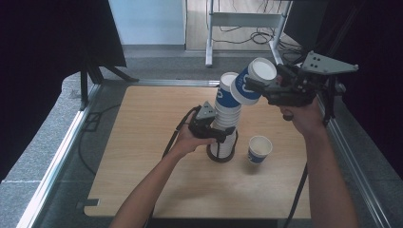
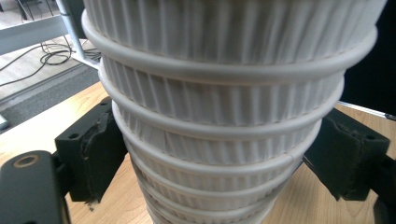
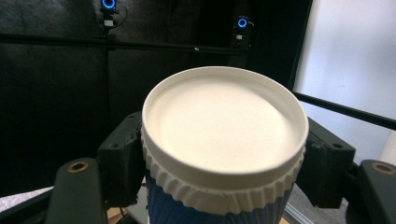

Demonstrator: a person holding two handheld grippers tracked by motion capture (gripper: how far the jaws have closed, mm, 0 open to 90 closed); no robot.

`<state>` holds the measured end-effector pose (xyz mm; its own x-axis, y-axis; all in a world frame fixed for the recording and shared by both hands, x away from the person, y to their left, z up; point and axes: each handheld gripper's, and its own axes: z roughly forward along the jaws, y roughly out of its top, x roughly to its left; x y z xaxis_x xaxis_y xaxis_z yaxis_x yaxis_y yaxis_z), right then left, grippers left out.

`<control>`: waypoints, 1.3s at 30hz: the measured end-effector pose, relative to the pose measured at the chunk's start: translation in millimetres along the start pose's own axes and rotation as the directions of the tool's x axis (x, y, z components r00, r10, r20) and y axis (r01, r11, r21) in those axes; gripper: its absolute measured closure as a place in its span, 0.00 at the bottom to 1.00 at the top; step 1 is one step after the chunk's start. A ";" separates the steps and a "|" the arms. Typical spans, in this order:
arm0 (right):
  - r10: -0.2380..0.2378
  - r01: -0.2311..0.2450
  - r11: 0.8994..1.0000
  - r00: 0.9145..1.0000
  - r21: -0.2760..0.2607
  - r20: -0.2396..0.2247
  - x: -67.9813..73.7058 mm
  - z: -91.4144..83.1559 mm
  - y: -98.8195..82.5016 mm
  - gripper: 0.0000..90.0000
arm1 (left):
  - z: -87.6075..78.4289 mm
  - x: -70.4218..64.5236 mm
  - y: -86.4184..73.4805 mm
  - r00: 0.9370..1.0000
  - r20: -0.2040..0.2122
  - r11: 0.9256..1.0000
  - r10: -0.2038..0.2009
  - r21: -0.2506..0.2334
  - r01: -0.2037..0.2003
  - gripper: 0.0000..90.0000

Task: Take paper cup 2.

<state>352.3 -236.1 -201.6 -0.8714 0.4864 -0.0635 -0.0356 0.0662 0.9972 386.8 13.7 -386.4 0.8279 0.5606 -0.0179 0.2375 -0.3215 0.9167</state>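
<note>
A tall stack of white ribbed paper cups stands at the middle of the wooden table, topped by a blue-and-white cup. My left gripper is shut on the stack's lower part. In the left gripper view both black pads press the ribbed stack from either side of my left gripper. Up and to the right of the stack's top, my right gripper is shut on a single blue-and-white cup, held tilted in the air. In the right gripper view this cup turns its flat white end to the camera between the jaws of my right gripper.
One loose blue-and-white cup stands mouth up on the table, right of the stack's dark base. A metal frame and floor cables lie beyond the far table edge. Black curtains hang at both sides.
</note>
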 end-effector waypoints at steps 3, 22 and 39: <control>0.000 0.000 1.000 1.000 -0.008 -0.002 3.1 -7.3 -2.5 0.31 | -0.1 0.2 -0.2 1.000 -0.001 1.000 -0.003 -0.001 0.003 0.14; 0.022 -0.022 1.000 1.000 -0.016 0.003 11.8 -43.2 -44.1 0.31 | 0.7 -1.2 0.0 1.000 -0.008 1.000 0.006 -0.004 -0.006 0.14; 0.051 -0.051 0.998 0.999 0.023 -0.016 21.0 -41.6 -87.8 0.31 | -0.1 -3.8 3.1 1.000 -0.025 1.000 0.003 0.016 -0.003 0.14</control>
<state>316.8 -268.0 -288.8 -0.8800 0.4747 -0.0119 0.0197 0.0616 0.9979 384.3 10.7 -383.4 0.8160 0.5781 -0.0049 0.2430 -0.3352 0.9103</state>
